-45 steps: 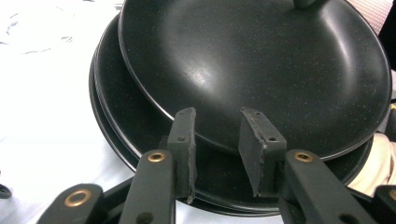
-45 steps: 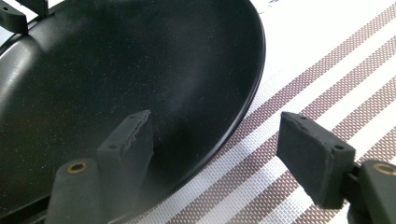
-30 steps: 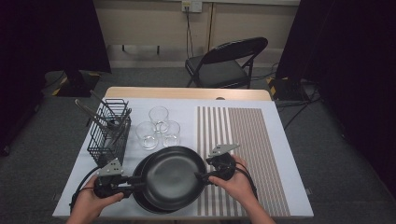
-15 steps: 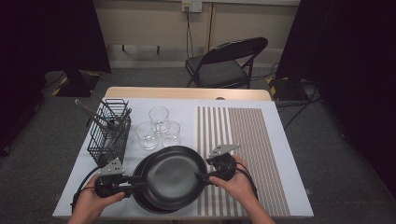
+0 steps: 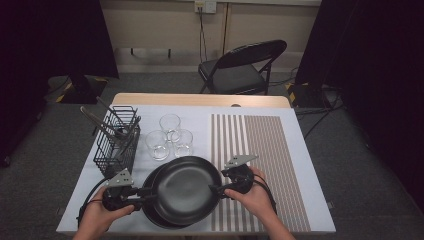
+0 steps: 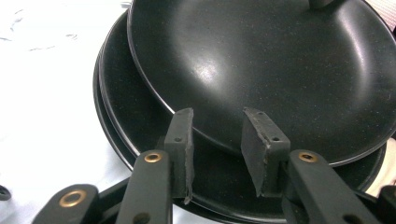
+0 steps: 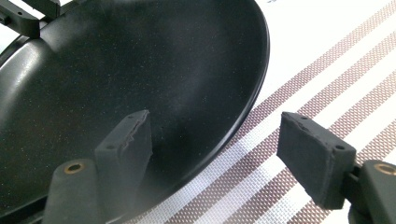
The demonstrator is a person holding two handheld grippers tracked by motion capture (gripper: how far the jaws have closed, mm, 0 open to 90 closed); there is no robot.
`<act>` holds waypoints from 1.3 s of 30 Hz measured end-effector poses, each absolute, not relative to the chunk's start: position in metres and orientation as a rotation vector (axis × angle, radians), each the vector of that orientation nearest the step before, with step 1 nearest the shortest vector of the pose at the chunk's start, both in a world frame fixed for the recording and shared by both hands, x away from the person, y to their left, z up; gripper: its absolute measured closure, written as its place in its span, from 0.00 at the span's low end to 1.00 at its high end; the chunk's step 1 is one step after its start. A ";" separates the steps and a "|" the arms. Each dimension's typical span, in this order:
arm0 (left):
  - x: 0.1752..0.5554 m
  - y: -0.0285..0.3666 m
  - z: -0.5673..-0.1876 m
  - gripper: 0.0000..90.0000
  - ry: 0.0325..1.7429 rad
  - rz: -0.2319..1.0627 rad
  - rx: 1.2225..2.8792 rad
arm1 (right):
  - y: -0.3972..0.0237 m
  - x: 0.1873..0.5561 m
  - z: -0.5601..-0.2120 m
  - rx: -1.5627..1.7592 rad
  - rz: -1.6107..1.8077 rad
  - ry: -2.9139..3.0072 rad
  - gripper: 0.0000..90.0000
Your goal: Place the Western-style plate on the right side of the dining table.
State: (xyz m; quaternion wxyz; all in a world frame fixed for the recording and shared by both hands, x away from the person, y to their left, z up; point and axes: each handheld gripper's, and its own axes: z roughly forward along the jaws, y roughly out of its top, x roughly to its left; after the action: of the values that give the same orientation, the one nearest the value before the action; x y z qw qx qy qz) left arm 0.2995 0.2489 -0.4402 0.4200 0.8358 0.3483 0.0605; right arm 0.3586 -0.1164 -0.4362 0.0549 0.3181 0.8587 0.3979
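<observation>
A stack of black plates sits at the front middle of the table. The top plate [image 5: 187, 190] [image 6: 261, 60] [image 7: 116, 70] lies shifted toward the right over the lower plates [image 5: 151, 214] [image 6: 135, 107]. My left gripper [image 5: 145, 195] [image 6: 217, 135] is at the stack's left edge, jaws apart, with the top plate's rim showing in the gap and not pinched. At the right edge, my right gripper [image 5: 216, 190] [image 7: 219, 128] stands open wide; one pad is over the plate's inside, the other over the striped mat [image 7: 327, 70].
A black wire basket [image 5: 117, 142] with utensils stands at the left. Three clear glasses [image 5: 170, 137] stand behind the plates. The brown-striped mat [image 5: 260, 150] covers the table's right half. A folding chair [image 5: 240, 67] stands beyond the far edge.
</observation>
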 end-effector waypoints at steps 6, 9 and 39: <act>0.300 0.240 -0.444 0.70 0.841 0.110 2.073 | -0.118 0.359 -0.434 0.972 1.210 2.599 0.28; 0.300 0.233 -0.444 0.70 0.817 0.100 2.088 | -0.120 0.359 -0.433 0.977 1.222 2.590 0.28; 0.306 0.224 -0.442 0.69 0.782 0.107 2.124 | -0.129 0.353 -0.434 1.100 1.268 2.579 0.31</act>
State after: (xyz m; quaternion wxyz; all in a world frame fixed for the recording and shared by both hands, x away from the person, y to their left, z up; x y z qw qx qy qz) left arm 0.3057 0.2241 -0.4421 0.4240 0.8490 0.3125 0.0427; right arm 0.3526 -0.1287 -0.4335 0.0319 0.3573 0.8376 0.4119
